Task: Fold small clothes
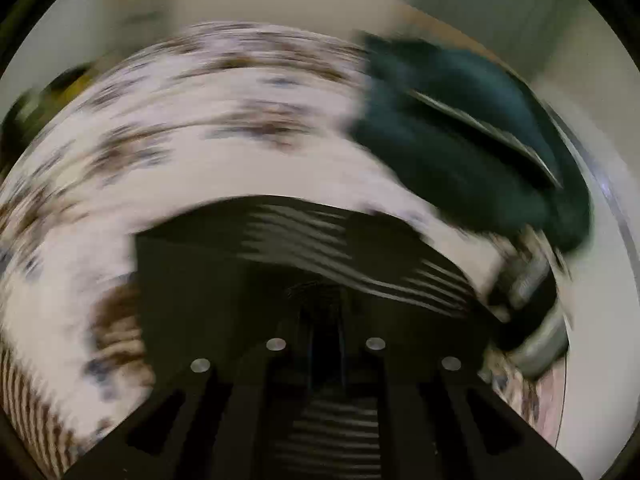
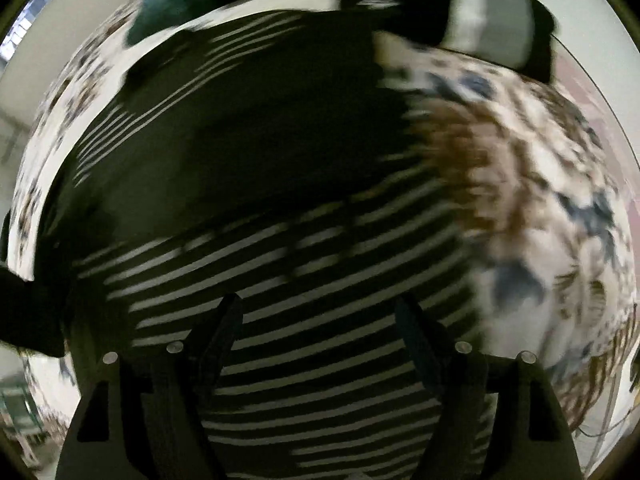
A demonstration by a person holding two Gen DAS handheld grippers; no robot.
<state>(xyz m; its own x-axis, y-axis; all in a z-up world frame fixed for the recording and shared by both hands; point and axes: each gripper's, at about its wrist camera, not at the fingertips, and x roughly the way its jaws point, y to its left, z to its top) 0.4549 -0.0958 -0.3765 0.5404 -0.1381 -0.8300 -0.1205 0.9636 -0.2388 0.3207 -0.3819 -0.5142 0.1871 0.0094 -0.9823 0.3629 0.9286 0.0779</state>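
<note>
Right fingers (image 2: 224, 332) spread over the striped garment (image 2: 320, 280); left fingers' (image 1: 256, 392) grip on it indiscernible.

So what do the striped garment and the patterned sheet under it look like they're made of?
Striped garment: soft fabric, probably knit, matte black with thin white stripes; it bends in folds. Patterned sheet: woven-looking cloth, matte, white with brown and blue prints. Motion blur hides any weave, so both are guesses.

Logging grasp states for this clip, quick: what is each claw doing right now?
Left claw: shut on the striped garment.
Right claw: open, fingers spread over the striped garment, not pinching it.
</note>
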